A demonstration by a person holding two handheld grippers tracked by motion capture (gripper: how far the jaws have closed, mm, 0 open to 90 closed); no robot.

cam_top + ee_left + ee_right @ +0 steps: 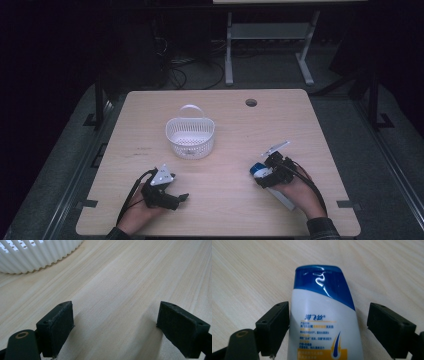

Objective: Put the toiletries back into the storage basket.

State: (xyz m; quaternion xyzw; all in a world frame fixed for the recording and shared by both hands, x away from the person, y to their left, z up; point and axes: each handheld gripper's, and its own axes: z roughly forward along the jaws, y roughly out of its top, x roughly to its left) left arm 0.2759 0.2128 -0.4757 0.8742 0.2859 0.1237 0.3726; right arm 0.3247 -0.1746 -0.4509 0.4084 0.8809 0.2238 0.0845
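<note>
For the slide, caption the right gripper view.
Right hand-held gripper straddling a white shampoo bottle lying on the table, jaws open.

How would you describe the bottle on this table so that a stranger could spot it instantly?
Start at the wooden table and go to its near right side, right of the white basket. There, between the right claw jaws, lies a white shampoo bottle; its blue cap sets it apart.

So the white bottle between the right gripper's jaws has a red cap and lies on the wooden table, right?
Not quite: the bottle has a blue cap, as the right gripper view shows. It does lie on the wooden table, between the right gripper jaws.
</note>
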